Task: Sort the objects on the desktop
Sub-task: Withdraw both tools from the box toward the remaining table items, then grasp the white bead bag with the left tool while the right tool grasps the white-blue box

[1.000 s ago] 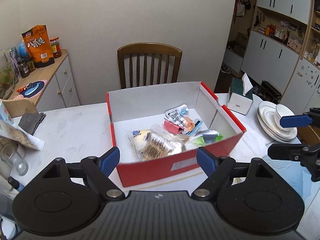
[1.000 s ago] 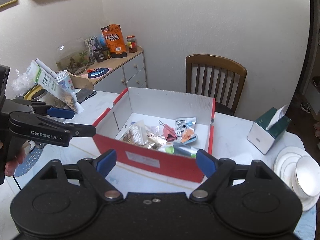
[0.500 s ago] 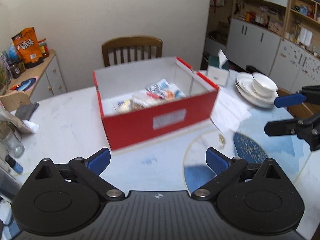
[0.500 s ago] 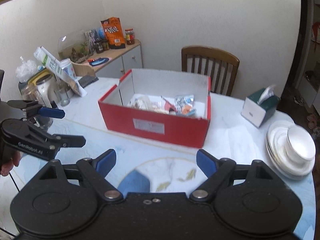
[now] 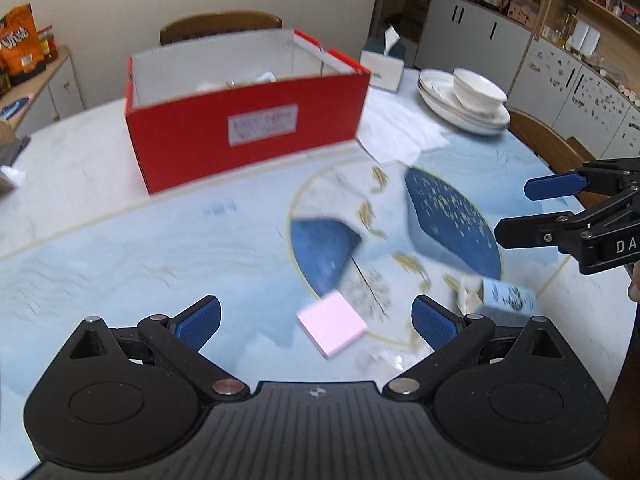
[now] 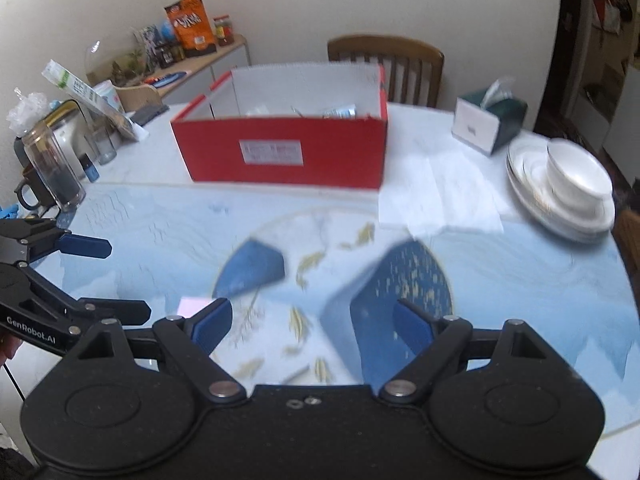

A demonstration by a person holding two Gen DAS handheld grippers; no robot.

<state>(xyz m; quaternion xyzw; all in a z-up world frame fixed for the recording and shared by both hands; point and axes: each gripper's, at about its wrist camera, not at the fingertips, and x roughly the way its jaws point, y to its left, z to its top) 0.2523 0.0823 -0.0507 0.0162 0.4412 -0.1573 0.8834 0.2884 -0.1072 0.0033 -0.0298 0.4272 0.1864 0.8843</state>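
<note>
Lighting: even, soft indoor | Blur: motion smear over table (image 5: 120, 248) and red box (image 6: 280, 152) | Edges: fisheye bending | Shadows: faint

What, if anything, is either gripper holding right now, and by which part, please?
Nothing: the left gripper and right gripper are both open and empty; the pink pad lies free on the table.

A flat pink square pad (image 5: 332, 325) lay on the table between the left gripper's (image 5: 316, 318) spread fingers. The open red box (image 5: 248, 120) stood well ahead, holding blurred packets.
</note>
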